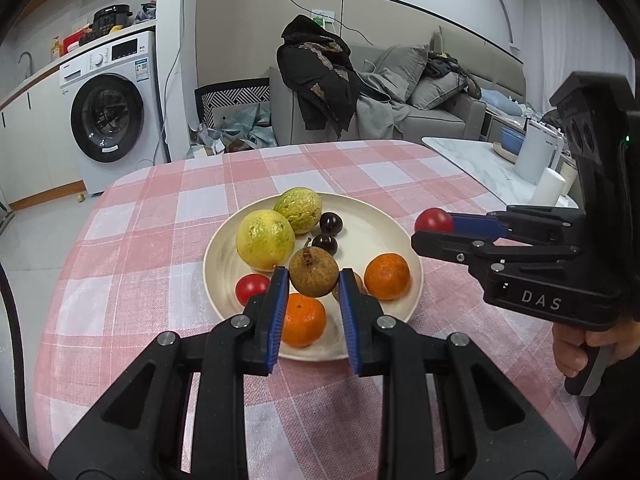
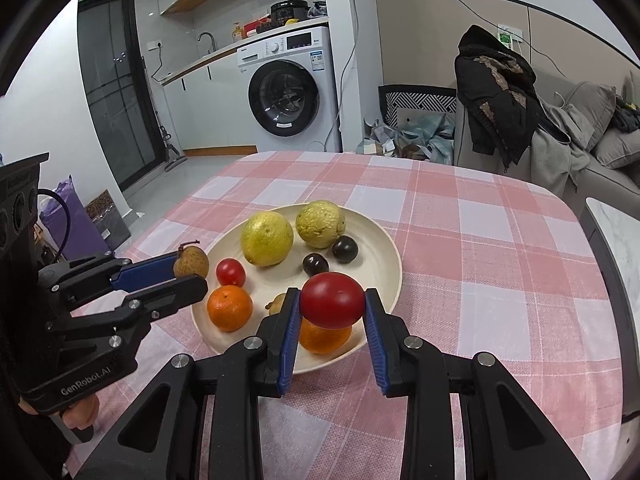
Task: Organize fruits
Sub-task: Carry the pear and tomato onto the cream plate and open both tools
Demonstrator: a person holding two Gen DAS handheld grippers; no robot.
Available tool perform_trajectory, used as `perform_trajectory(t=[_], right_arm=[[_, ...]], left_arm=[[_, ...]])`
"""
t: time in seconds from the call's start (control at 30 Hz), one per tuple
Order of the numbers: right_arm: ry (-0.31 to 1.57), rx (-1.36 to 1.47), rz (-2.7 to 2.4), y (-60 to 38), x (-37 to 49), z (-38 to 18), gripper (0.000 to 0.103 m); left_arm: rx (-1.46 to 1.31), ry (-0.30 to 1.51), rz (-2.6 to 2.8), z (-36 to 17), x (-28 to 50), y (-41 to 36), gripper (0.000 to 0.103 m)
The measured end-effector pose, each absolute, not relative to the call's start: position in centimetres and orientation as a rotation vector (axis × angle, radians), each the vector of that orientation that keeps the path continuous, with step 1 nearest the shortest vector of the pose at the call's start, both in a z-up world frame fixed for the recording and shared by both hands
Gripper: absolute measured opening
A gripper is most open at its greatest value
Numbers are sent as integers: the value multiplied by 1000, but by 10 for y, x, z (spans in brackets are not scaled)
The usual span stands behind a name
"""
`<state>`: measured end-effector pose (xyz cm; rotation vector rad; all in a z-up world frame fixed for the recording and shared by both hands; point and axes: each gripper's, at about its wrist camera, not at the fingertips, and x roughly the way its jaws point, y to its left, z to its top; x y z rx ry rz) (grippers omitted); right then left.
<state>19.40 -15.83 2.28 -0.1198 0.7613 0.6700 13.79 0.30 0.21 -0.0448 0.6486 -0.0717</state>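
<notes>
A cream plate point(image 1: 372, 228) point(image 2: 380, 248) on the pink checked tablecloth holds two yellow-green citrus fruits point(image 1: 265, 239) point(image 2: 267, 238), two dark plums point(image 1: 330, 223) point(image 2: 344, 249), two oranges point(image 1: 387, 276) point(image 2: 229, 307), a small red tomato point(image 1: 251, 288) point(image 2: 231, 272) and a second brown longan point(image 1: 357, 280) point(image 2: 276, 304). My left gripper point(image 1: 314, 284) point(image 2: 191, 272) is shut on a brown longan point(image 1: 313, 273) point(image 2: 191, 263), held above the plate's near-left edge. My right gripper point(image 2: 332, 300) point(image 1: 434, 226) is shut on a red tomato point(image 2: 332, 300) point(image 1: 433, 220), held above the plate's near-right edge.
A marble side table point(image 1: 472, 160) with a white kettle point(image 1: 534, 152) stands to the right. A grey sofa point(image 1: 440, 112) with a black coat point(image 1: 316, 72) is behind the table. A washing machine point(image 1: 112, 108) stands at the back left.
</notes>
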Motion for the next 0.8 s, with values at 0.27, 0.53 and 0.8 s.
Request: perform_trajectory(t=[0.27, 0.53, 0.8], right_arm=[[778, -91, 658, -156, 209, 16, 32], [792, -70, 640, -156, 216, 5, 32], [809, -62, 626, -155, 221, -2, 32]], left_arm=[[-14, 675, -71, -9, 158, -5, 23], [-1, 698, -60, -19, 172, -6, 23], [0, 705, -54, -25, 178, -2, 23]])
